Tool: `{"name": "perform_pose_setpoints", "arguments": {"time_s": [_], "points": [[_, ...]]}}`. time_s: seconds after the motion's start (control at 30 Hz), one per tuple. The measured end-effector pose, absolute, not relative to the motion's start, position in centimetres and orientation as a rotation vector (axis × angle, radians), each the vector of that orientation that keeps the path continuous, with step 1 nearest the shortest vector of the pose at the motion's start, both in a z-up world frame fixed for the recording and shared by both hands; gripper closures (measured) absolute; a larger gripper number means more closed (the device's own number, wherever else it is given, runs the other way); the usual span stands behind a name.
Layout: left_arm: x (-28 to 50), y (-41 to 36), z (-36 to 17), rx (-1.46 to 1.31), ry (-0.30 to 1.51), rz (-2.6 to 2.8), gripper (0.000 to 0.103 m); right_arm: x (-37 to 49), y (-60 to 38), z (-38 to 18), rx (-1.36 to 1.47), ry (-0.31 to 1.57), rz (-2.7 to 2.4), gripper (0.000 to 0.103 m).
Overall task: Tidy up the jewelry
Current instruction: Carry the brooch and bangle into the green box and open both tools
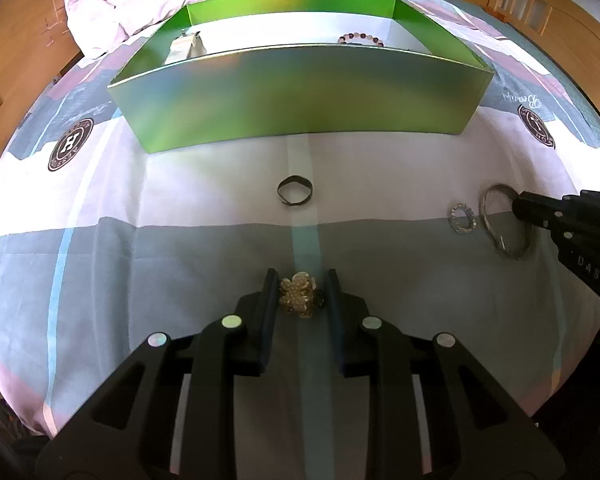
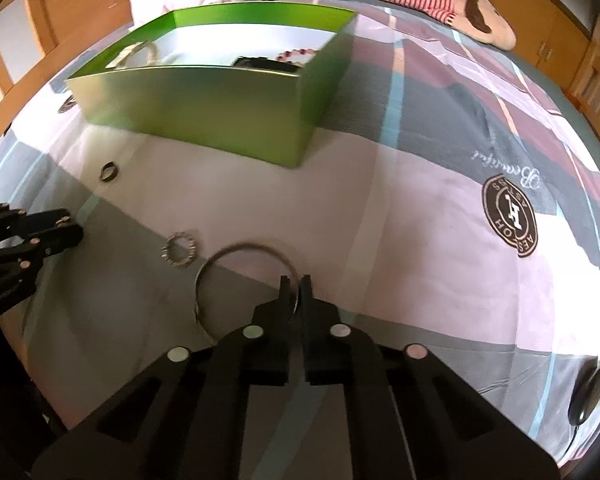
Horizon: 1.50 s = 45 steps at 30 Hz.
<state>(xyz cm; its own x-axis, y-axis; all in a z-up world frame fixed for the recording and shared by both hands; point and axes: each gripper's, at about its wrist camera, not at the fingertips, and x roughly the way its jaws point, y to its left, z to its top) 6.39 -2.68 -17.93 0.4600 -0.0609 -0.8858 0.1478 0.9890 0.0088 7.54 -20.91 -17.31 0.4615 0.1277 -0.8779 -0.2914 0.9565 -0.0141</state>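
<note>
Pinching a gold brooch [image 1: 298,295] at lower centre, the left gripper [image 1: 300,284] is clamped on it, while the right gripper [image 2: 296,286] is closed on a thin bangle [image 2: 236,252]. Two rings [image 1: 295,191] [image 1: 462,218] lie loose mid-frame; beyond, the green box [image 1: 300,92] at top already holds several pieces, so I judge sorting roughly halfway.

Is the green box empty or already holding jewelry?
Holding some: the green box, lid off, has a beaded bracelet and other pieces inside.
</note>
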Motion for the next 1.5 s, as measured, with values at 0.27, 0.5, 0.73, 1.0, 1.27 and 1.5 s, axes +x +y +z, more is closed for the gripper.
{"name": "perform_pose_setpoints", "arguments": {"time_s": [0.27,0.5,0.73,1.0,1.27,1.5], "points": [[5.6,-3.1,-17.0,0.104,1.056,-0.122,0.083,6.2,-20.8,-15.0,-0.154,0.987,0.298,0.100],[5.2,-3.3,-15.4,0.112,1.016,-0.129,0.083,5.7,-20.6,-13.9,-0.154,0.966,0.319,0.100],[5.0,-3.5,-15.3,0.101,1.013,-0.138,0.083,5.9,-20.0,-14.9,-0.174,0.994,0.318,0.100],[6.3,-2.7,-13.7,0.061,0.986,-0.156,0.083,7.3,-20.7,-10.8,-0.030,0.918,0.377,0.100],[13.8,-2.2,-7.5,0.034,0.883,-0.156,0.083,16.8,-20.8,-5.7,0.068,0.868,0.327,0.099],[22.6,-1.6,-6.5,-0.001,0.914,-0.137,0.083,24.3,-17.8,-7.7,0.004,0.933,0.262,0.099]]}}
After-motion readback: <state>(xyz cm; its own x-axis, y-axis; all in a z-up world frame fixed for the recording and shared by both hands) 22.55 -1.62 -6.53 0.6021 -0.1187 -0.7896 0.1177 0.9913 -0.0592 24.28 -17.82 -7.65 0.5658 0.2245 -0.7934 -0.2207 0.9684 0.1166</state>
